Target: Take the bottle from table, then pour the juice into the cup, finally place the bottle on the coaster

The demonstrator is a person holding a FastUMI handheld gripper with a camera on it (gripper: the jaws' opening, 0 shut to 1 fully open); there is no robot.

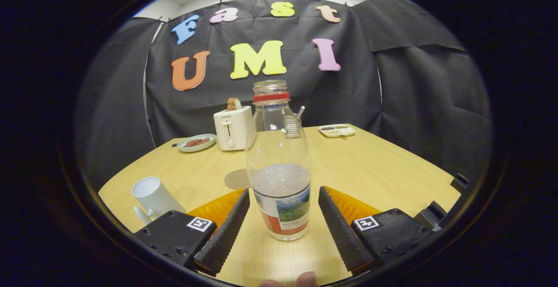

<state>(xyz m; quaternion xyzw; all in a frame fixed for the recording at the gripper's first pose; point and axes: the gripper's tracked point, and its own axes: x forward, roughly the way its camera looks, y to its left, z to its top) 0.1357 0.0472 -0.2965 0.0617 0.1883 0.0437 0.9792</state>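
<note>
A clear plastic bottle (279,165) stands upright on the wooden table (383,169), uncapped, with a red ring at its neck, a printed label and cloudy liquid in its lower half. It sits between the fingers of my gripper (283,197), which is open, each finger a small gap away from the bottle's sides. A white cup (153,196) with a handle stands to the left of the left finger. A round brown coaster (237,179) lies flat just behind the bottle, slightly to its left, partly hidden by it.
A white toaster (232,127) with a slice of bread stands at the back of the table. A green plate (197,142) with brown food lies left of it. A white divided dish (336,130) sits at the back right. A fingertip (305,279) shows below the fingers.
</note>
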